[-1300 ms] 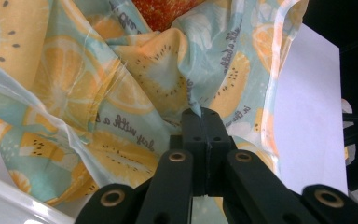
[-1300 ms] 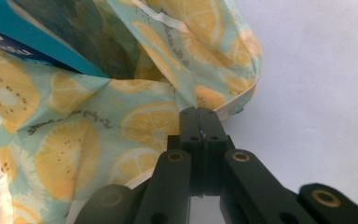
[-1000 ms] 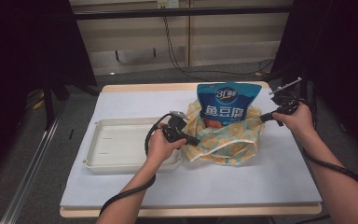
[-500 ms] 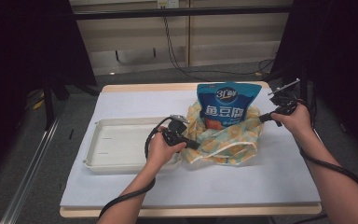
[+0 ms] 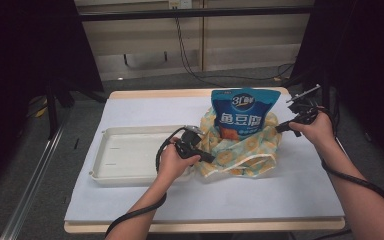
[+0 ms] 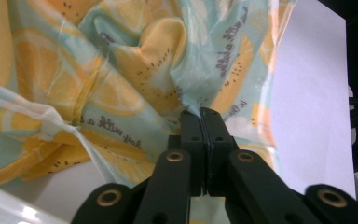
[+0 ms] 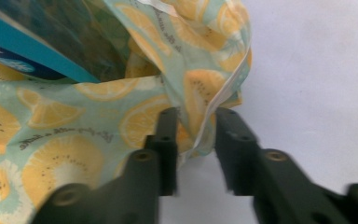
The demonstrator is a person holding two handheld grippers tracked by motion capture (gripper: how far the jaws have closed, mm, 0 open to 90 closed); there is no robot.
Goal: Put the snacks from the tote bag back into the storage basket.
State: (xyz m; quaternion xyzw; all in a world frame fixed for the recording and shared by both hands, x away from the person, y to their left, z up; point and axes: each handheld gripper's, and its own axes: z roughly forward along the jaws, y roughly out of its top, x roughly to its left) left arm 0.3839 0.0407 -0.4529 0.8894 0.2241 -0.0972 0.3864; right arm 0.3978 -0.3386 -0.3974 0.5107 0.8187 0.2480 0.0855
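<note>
The bag is thin, slightly glossy plastic film printed with lemon slices, crumpled into soft folds, and the blue pouch standing in it is shiny, smooth printed foil. Left of the bag, the tray is smooth cream plastic with a faint sheen. The left gripper and right gripper have matt black plastic jaws with brass-coloured metal rivets, over a matt white sheet on a pale wooden table.

A wooden-edged table under white covering stands on grey floor; dark curtains flank a pale panelled wall.
</note>
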